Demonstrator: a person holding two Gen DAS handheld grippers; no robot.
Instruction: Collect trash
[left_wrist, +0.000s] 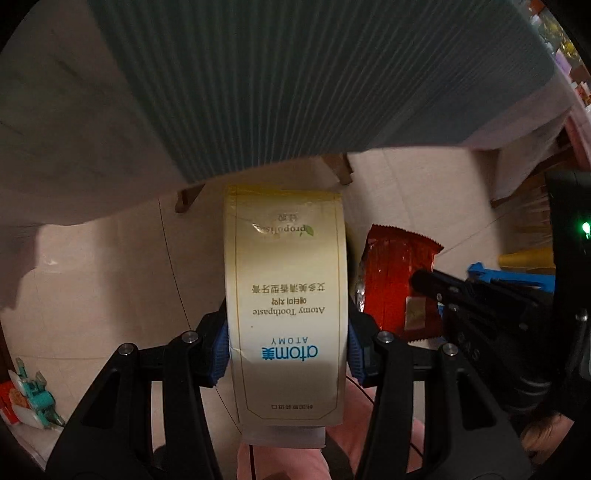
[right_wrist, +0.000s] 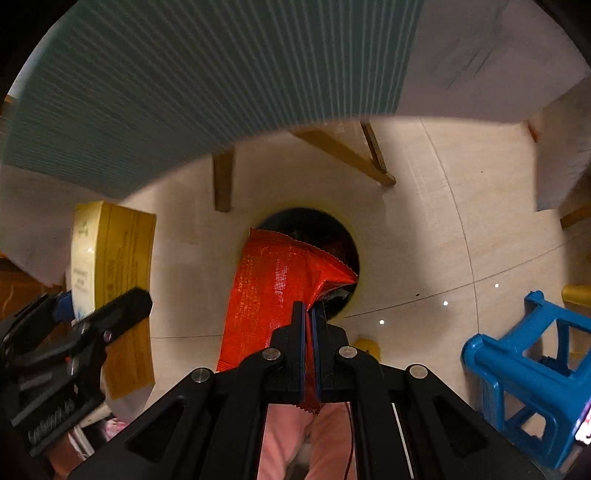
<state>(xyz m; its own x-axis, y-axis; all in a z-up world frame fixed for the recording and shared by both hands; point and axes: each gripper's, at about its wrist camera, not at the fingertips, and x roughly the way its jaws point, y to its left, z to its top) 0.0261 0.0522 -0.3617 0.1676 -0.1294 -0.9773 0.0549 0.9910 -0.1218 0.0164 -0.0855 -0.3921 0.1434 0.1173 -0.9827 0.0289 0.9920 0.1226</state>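
Left tool (left_wrist: 288, 354) pinches cream toothpaste box (left_wrist: 286, 295) | right tool (right_wrist: 308, 314) pinches crinkled red wrapper (right_wrist: 273, 288)

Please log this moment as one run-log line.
left gripper: shut on toothpaste box | right gripper: shut on red wrapper | bin: below wrapper

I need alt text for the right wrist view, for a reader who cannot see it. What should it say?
The right gripper holds a red foil wrapper pinched between its closed fingers, above a dark round bin opening on the tiled floor. At left, the left gripper holds a yellow toothpaste box; a blue plastic stool stands at right.
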